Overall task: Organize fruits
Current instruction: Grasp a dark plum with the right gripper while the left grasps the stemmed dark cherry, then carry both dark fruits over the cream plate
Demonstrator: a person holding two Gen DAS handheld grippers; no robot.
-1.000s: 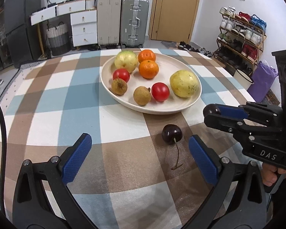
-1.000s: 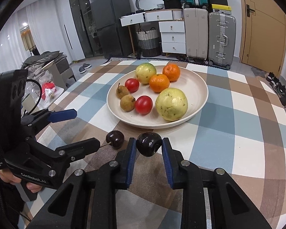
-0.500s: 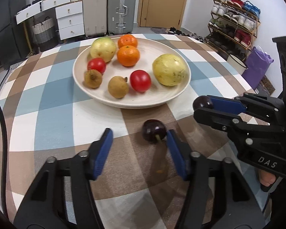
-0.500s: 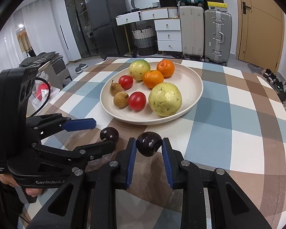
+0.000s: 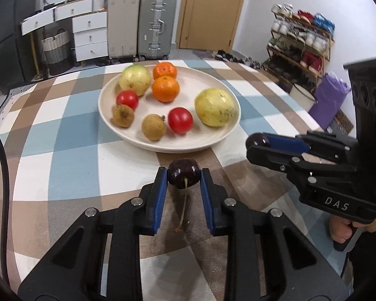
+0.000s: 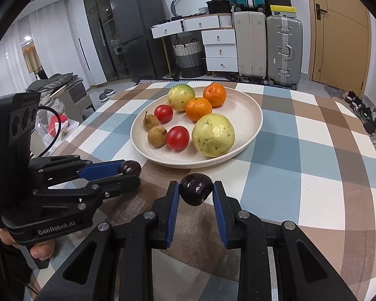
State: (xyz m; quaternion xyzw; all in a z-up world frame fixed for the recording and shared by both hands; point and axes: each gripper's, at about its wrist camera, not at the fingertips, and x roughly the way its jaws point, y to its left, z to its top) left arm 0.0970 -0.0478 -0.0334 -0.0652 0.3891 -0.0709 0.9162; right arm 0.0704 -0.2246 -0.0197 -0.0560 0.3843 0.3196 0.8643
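The stemmed cherry [image 5: 183, 176] sits between the left gripper [image 5: 183, 178]'s blue fingers [image 5: 161, 190], at their tips, stem trailing back toward the palm side over the surface [image 5: 62, 165]. The fingers have just been closing and now pinch it on both sides. Whether it's lifted off the cloth yet, can't tell. The second cherry [image 6: 195, 189] is clamped at the tips of the right gripper [image 6: 195, 193], held clear above the surface, w/ no stem showing.

Progress, as a judgement: most of it looks done. The plate [image 5: 208, 140] just ahead of both sets of fingers already carries two oranges, two tomatoes, two small brown fruits & two big yellow-green ones. Left to do: carry both cherries fwd & set them in the plate. No other loose fruit shows on the cloth.

Views differ: the left wrist cam shows the stem & the pinch on its cherry head-on, but the right's cherry only as a dark knob at its fingertip ends. The right wrist cam shows that fruit's dimple & the gap under it, and sees the left's cherry side-on, half hidden behind a finger.
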